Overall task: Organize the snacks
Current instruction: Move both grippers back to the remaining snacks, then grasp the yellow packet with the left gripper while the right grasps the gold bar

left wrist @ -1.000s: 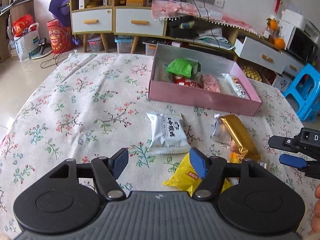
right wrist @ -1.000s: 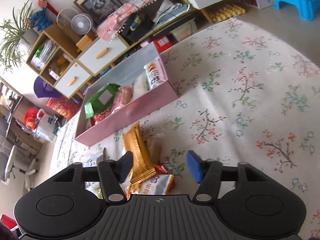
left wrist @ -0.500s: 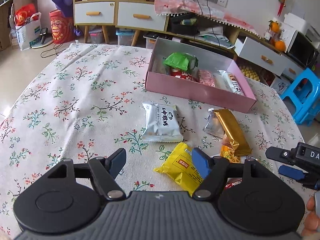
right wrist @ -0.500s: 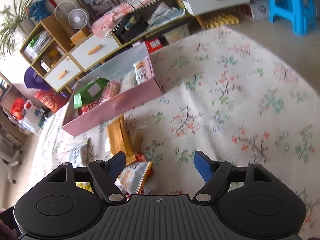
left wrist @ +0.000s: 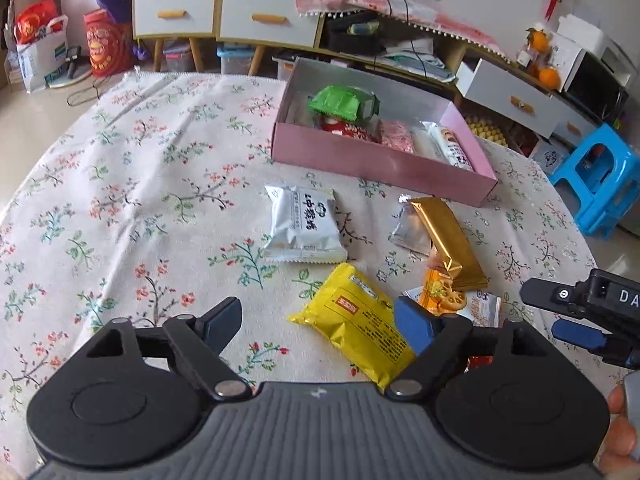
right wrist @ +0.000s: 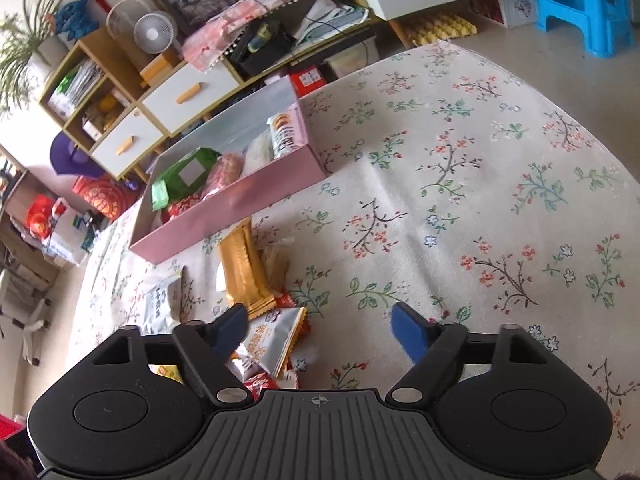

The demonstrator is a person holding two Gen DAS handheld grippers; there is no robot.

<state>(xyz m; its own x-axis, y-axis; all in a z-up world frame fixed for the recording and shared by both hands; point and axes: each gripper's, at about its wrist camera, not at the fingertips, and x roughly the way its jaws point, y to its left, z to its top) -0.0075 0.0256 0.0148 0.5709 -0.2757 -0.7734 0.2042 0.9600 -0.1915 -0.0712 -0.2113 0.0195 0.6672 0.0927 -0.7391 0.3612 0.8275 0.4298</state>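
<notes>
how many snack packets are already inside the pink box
5 visible in the pink box: green packet atop red packet, then pink packet, pale packet, white tube-shaped packet rightmost. More may be hidden underneath.

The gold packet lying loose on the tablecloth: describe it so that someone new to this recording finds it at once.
Start at the pink box on the floral tablecloth. Just in front of its right end lies the gold packet, long and narrow, resting over a small silver wrapper. Its plain, shiny gold foil separates it from the white packet and yellow packet nearby.
</notes>
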